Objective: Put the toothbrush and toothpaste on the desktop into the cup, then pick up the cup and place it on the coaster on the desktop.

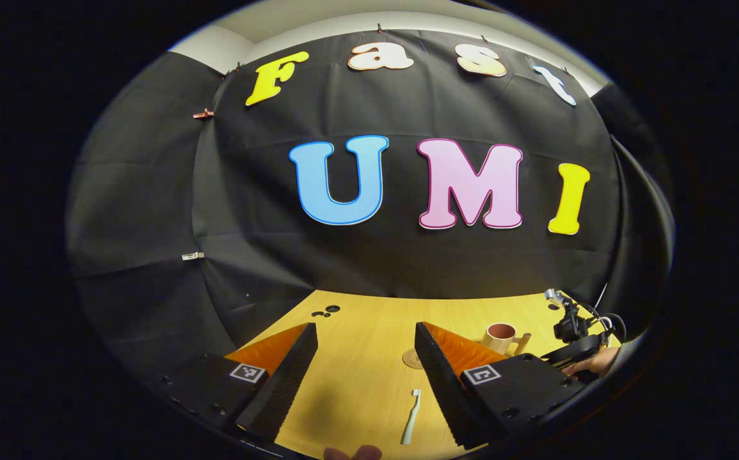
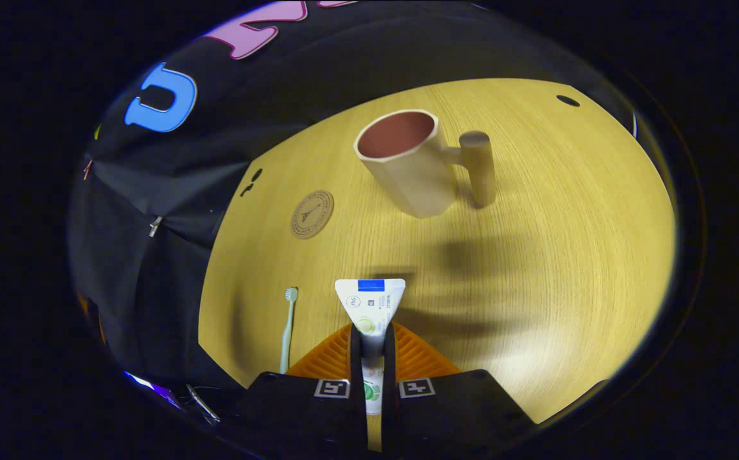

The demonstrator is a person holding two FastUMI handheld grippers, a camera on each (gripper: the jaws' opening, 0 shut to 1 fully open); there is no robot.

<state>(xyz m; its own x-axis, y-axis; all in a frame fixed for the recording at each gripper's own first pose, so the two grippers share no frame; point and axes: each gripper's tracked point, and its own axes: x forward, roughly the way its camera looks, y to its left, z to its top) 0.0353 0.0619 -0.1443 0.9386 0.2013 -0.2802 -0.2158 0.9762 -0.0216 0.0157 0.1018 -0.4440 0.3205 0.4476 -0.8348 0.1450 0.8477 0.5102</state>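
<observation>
Working over a wooden desktop (image 2: 535,255), black cloth wall behind. My right gripper (image 2: 372,342) is clamping the toothpaste (image 2: 370,300), lifted ahead of me. Cup (image 2: 407,163) is sitting further ahead, coaster (image 2: 312,214) front-left, toothbrush (image 2: 288,329) lying just left. My left gripper (image 1: 363,364) is hanging wide open.

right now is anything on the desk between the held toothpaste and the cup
No. In the right gripper view, bare desk runs from the toothpaste to the cup; the toothbrush and coaster lie off to the side.

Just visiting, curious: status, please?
Right gripper shut on toothpaste. Left gripper open. Toothbrush on desktop, cup empty.
</observation>
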